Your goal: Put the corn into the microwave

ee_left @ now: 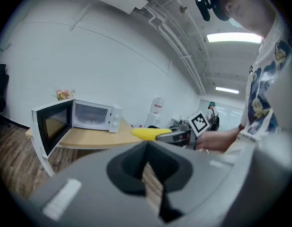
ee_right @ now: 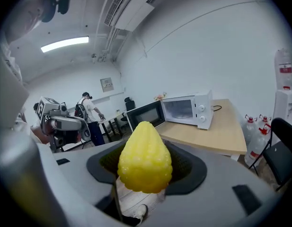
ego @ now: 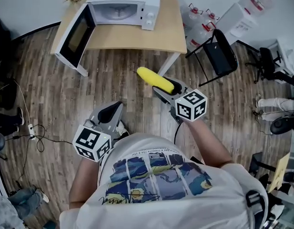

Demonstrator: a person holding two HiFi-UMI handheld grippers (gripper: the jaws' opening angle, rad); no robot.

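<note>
A yellow corn cob (ego: 155, 79) sticks out of my right gripper (ego: 167, 88), which is shut on it, above the wooden floor in front of the table. In the right gripper view the corn (ee_right: 145, 159) fills the jaws, tip pointing forward. The white microwave (ego: 124, 5) stands on the light wooden table (ego: 161, 37) with its door (ego: 76, 36) swung wide open to the left; it also shows as the microwave (ee_right: 186, 110) and the microwave (ee_left: 91, 117) in the gripper views. My left gripper (ego: 110, 115) hangs low near my body, shut and empty.
A black folding chair (ego: 218, 54) stands right of the table, with water bottles (ego: 200, 23) behind it. Cables (ego: 30, 132) lie on the floor at the left. A person (ee_right: 90, 115) stands far off in the right gripper view.
</note>
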